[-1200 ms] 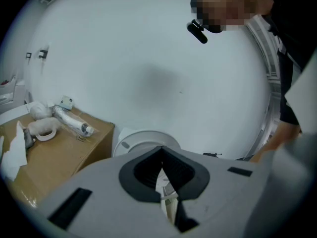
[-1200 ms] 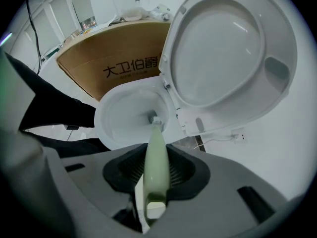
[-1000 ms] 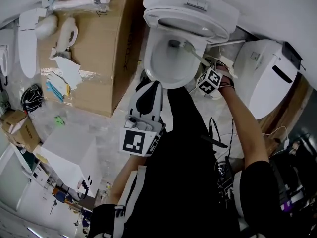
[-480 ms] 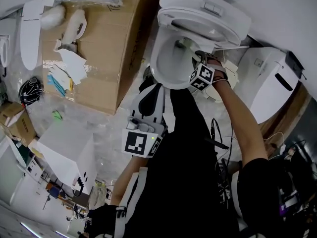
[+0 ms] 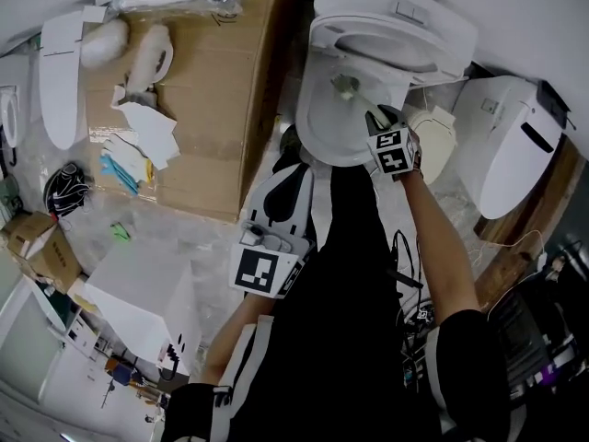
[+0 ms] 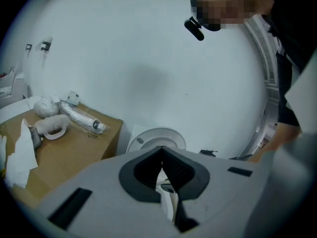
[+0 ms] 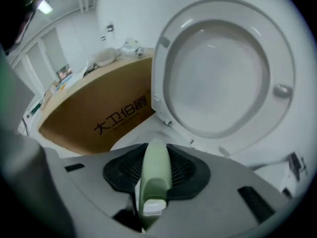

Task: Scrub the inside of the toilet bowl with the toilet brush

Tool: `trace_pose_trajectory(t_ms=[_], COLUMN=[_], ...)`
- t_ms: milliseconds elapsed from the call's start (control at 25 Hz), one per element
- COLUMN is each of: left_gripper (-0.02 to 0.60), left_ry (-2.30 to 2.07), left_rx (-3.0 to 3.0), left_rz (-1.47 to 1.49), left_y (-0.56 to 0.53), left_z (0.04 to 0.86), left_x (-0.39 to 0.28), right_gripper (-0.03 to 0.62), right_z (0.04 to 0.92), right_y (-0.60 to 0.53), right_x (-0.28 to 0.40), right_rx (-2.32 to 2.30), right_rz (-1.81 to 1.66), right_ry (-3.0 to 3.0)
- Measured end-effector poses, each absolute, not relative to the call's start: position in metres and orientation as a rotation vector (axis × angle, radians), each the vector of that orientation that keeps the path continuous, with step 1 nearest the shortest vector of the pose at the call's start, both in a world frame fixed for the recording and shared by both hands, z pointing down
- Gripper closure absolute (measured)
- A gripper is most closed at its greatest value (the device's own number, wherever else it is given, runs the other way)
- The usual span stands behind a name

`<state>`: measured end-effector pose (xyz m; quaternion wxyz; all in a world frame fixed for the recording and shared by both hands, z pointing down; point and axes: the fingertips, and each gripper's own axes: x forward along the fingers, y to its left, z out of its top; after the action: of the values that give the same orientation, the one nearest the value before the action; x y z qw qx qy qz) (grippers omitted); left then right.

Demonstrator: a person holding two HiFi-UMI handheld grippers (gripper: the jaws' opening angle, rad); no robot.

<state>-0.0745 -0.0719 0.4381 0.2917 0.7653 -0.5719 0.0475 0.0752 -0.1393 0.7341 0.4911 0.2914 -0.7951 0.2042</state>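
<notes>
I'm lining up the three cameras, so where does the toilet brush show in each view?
Head view: toilet brush in the toilet bowl, upper centre, handle running to the right tongs.
Left gripper view: not in it.
Right gripper view: its green handle clamped in the tongs, bottom centre.
Shared landmark: the cardboard box, in all three views.

Pale green toilet brush (image 7: 156,175); white toilet bowl (image 5: 322,129); brown cardboard box (image 5: 221,90).
</notes>
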Motion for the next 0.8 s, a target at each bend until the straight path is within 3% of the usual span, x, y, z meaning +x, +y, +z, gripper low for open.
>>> trace_pose_trajectory(t_ms=[800], left_gripper=[0.574], left_ry=[-1.205], left_rx=[2.209], left_rz=[0.286], left_y=[-0.049], left_z=[0.476], left_x=[-0.105], right_gripper=[0.473], right_z=[0.817], right_y=[-0.067], right_x=[0.147], right_rx=[2.323], right_rz=[1.917], right_ry=[-0.946])
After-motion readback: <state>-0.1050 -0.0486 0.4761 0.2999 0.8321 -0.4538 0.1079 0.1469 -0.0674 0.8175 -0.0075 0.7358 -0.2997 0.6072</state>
